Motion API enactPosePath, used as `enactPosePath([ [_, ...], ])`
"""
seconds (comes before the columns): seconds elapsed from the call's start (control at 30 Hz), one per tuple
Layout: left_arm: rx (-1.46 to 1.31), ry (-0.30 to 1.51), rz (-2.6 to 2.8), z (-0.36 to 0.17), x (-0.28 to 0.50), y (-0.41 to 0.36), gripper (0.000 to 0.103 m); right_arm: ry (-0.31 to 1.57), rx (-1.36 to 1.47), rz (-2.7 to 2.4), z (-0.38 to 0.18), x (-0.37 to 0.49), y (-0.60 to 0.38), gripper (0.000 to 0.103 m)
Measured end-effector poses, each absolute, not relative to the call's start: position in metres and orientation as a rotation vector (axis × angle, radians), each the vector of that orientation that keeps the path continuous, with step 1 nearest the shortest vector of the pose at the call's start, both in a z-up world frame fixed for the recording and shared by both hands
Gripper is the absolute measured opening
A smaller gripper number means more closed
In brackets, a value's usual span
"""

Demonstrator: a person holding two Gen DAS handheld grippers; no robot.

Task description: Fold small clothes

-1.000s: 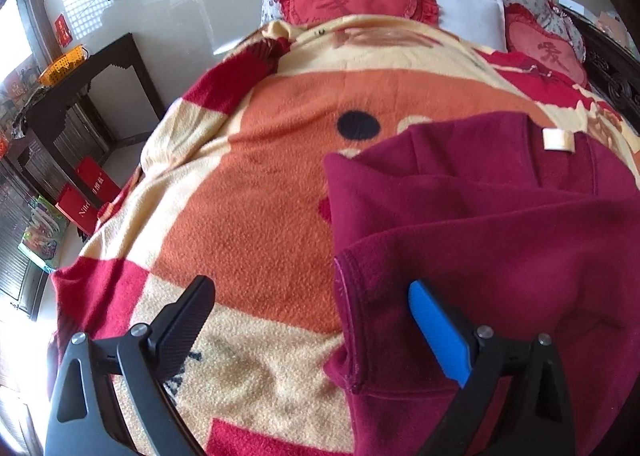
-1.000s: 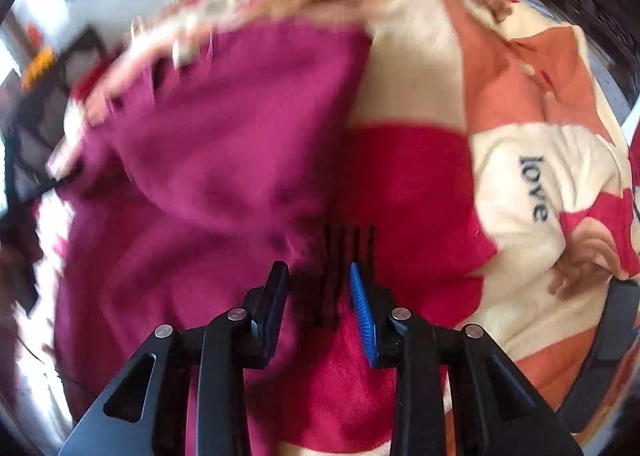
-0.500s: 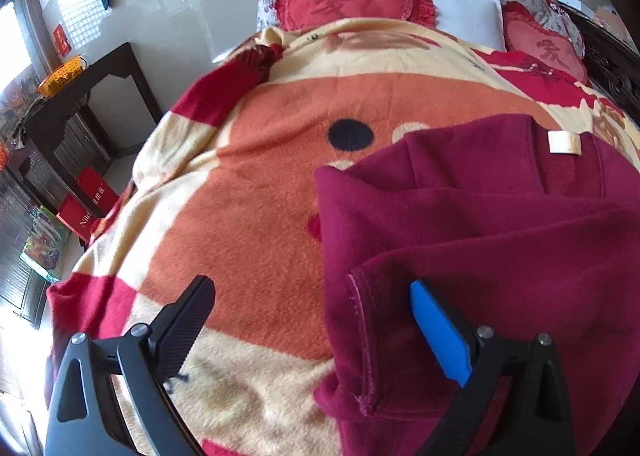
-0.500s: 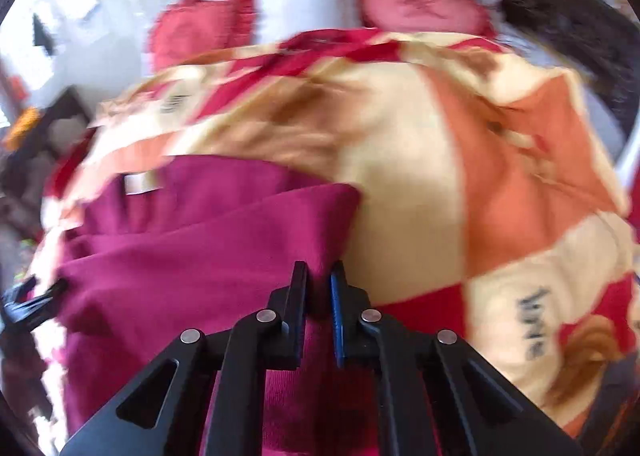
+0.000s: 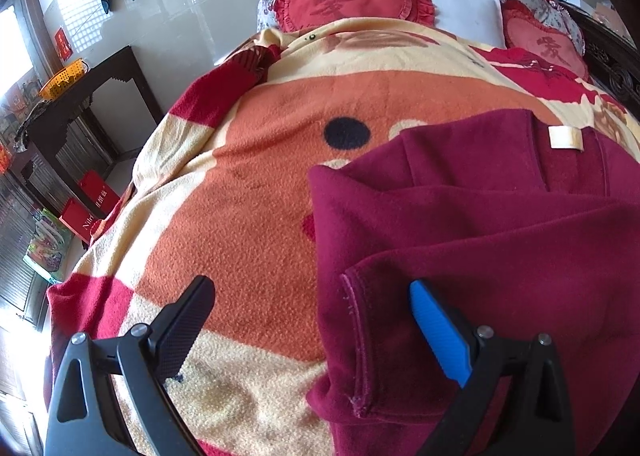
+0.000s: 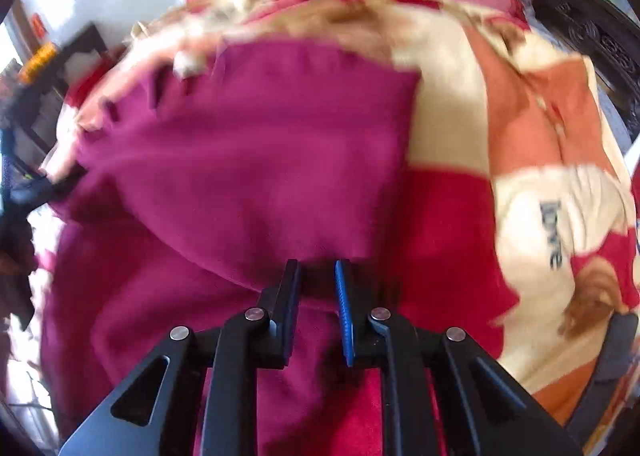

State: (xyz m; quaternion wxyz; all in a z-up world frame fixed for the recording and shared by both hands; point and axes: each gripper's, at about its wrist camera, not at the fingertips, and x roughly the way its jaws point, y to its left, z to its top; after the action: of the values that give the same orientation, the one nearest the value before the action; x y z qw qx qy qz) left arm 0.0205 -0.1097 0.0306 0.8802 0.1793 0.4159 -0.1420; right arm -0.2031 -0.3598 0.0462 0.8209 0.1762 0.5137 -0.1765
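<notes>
A dark red fleece garment (image 5: 500, 224) lies partly folded on the bed blanket, its white neck label (image 5: 565, 137) showing at the far side. My left gripper (image 5: 312, 320) is open wide and empty, straddling the garment's near left hem. In the blurred right wrist view the same garment (image 6: 260, 160) lies with a folded flap on top. My right gripper (image 6: 318, 288) has its jaws a little apart at the flap's near edge, with no cloth seen between them.
The bed carries an orange, cream and red blanket (image 5: 248, 192) with red cushions (image 5: 344, 0) and a white pillow (image 5: 468, 12) at the head. A dark wooden side table (image 5: 80, 96) stands left of the bed. A carved dark bed frame (image 6: 592, 32) runs along the right.
My right gripper was shut on the garment's edge half a second ago; now its jaws are apart and the flap lies flat. The left gripper has stayed open and moved slightly.
</notes>
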Motion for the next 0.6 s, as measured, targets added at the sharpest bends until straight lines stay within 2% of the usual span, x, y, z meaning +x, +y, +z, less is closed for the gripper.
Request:
enactPosePath([
  [0.13, 0.380, 0.872, -0.308, 0.035, 0.017, -0.108, 0.100, 1.032, 0.404, -0.394, 0.071, -0.208, -0.364, 0.000],
  [0.3, 0.338, 0.889, -0.335, 0.039, 0.016, -0.105, 0.100, 0.944, 0.406, -0.342, 0.093, -0.182, -0.356, 0.006],
  [0.6, 0.297, 0.928, -0.339, 0.025, 0.029, -0.105, 0.101, 1.006, 0.390, -0.340, 0.052, -0.098, -0.357, 0.006],
])
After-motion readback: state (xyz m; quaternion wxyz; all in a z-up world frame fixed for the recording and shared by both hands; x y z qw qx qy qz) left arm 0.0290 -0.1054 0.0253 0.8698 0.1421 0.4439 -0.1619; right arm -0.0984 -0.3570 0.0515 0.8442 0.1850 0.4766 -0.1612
